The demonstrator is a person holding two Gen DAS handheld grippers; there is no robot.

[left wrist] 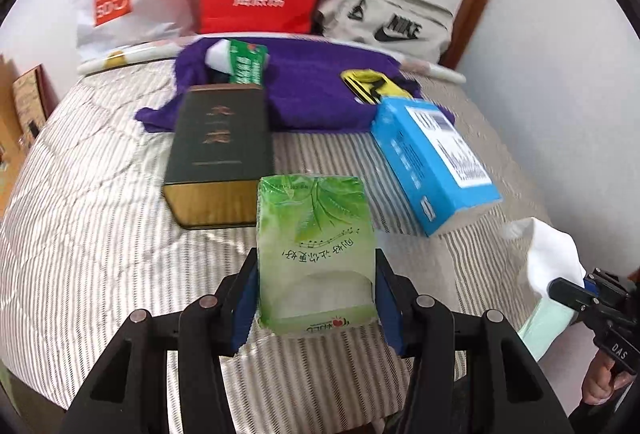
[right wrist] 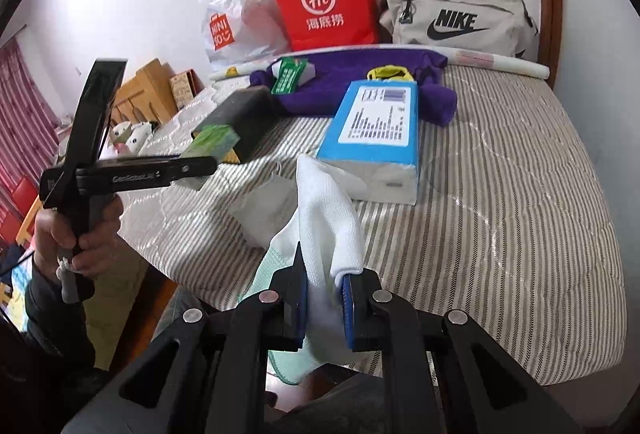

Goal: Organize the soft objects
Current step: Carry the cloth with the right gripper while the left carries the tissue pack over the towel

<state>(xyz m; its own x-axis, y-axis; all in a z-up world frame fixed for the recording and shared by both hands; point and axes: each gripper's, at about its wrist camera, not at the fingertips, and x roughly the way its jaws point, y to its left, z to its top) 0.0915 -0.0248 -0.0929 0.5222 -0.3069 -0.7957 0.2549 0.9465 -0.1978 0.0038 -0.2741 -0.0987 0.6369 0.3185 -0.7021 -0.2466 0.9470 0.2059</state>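
Over the striped bed (right wrist: pixel 500 193), the left gripper (left wrist: pixel 316 298) clamps a green tissue pack (left wrist: pixel 316 258) and the right gripper (right wrist: pixel 324 298) pinches a white cloth (right wrist: pixel 328 209), while towel (right wrist: pixel 360 73), boxes and apparently everything else lie unsorted.

Left claw (left wrist: pixel 316 298) and right claw (right wrist: pixel 324 298) both clamped

Green tissue pack (left wrist: pixel 316 254) upright, lifted above striped bed; white cloth (right wrist: pixel 328 201) drooping, bunched.
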